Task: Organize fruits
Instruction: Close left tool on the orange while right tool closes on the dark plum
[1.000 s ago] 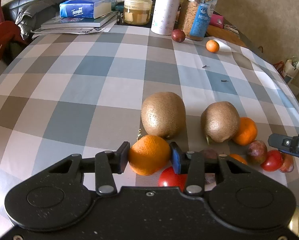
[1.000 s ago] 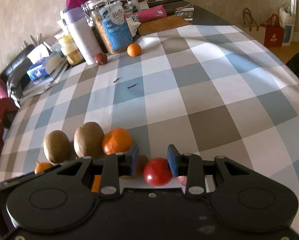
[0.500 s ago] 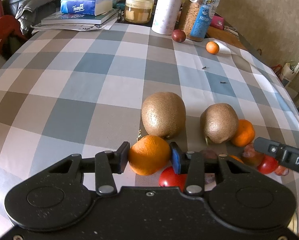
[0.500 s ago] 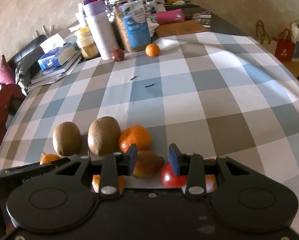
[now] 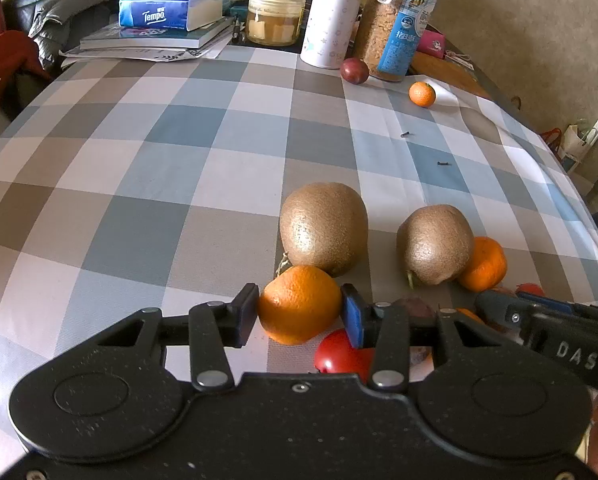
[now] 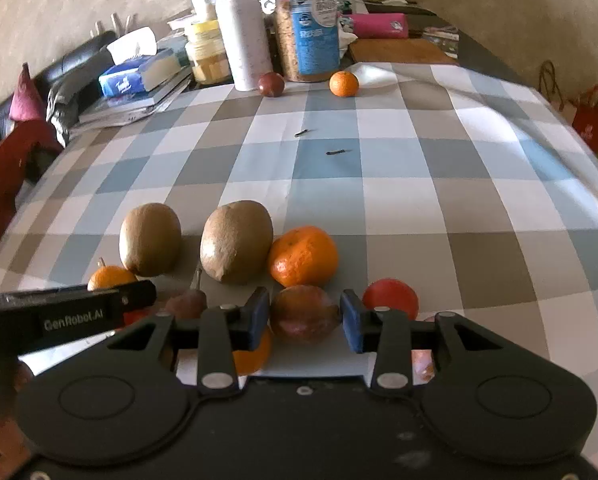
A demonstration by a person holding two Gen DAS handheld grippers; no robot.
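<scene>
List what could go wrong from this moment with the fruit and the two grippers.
1. The left gripper pinches the orange just in front of a kiwi; moving it could set the kiwi rolling.
2. The right gripper's jaws are opening around a dark red fruit, with a tomato beside one pad; closing might nudge the tomato.
3. The grippers sit close together and could collide.

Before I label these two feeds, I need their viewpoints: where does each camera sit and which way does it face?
Left wrist: on the left gripper, angled down the checked table toward the far jars; its fingers flank an orange; the right gripper's body intrudes at right.
Right wrist: on the right gripper, same heading; its opening fingers flank, without touching, a reddish-brown fruit; the left gripper's body intrudes at left.
Shared: two kiwis, the far small orange.
</scene>
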